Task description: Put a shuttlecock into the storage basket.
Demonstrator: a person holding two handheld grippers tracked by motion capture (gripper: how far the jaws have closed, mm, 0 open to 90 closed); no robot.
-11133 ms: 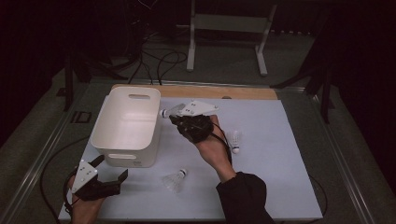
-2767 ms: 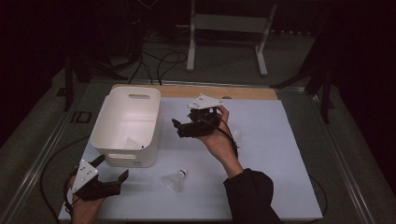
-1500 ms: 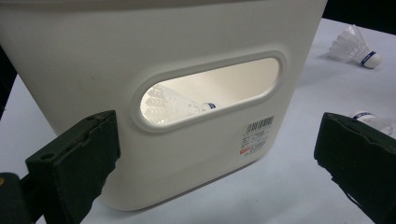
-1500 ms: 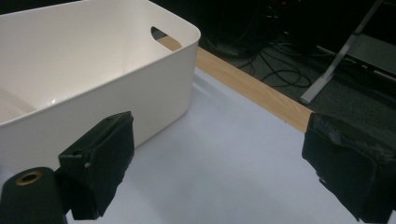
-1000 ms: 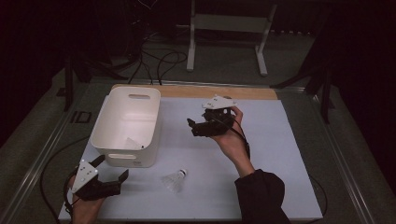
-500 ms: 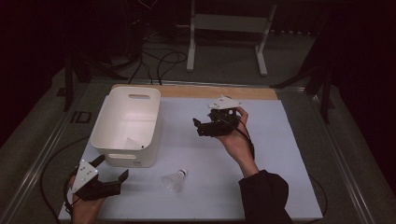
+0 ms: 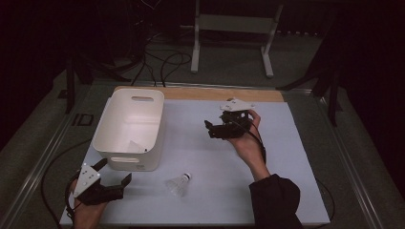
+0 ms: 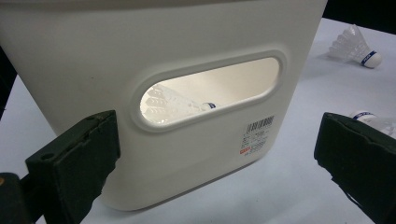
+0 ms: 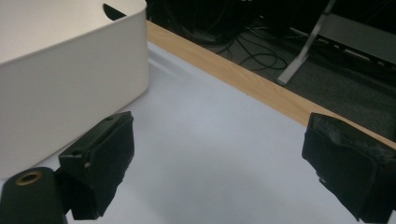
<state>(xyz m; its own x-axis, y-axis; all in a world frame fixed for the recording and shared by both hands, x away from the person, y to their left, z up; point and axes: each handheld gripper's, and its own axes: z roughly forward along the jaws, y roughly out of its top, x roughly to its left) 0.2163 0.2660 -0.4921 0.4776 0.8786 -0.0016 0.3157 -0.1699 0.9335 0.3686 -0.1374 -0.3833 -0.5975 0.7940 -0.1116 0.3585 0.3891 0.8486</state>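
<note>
A white bin [image 7: 114, 129] stands at the table's left, and a white shuttlecock [image 7: 135, 146] lies inside it. The left gripper view shows that shuttlecock [image 8: 175, 105] through the handle slot of the bin [image 8: 187, 32]. Another shuttlecock [image 7: 179, 183] lies on the white sheet in front of the bin. My left gripper [image 7: 114, 172] rests open at the near left corner, its jaws [image 8: 219, 140] facing the bin wall. My right gripper [image 7: 210, 130] is held open above the table's middle, pointing left toward the bin, with nothing between its jaws [image 9: 226, 154].
The left gripper view has two shuttlecocks on the sheet: one far off [image 8: 355, 46], one near the right jaw [image 8: 373, 119]. A wooden strip [image 7: 219, 93] edges the table's far side. A metal stand [image 7: 234, 28] and cables lie on the floor beyond.
My right gripper has drifted right, away from the bin's edge, staying open. The shuttlecock that lay beside that hand is now covered by it. My left gripper has not moved.
</note>
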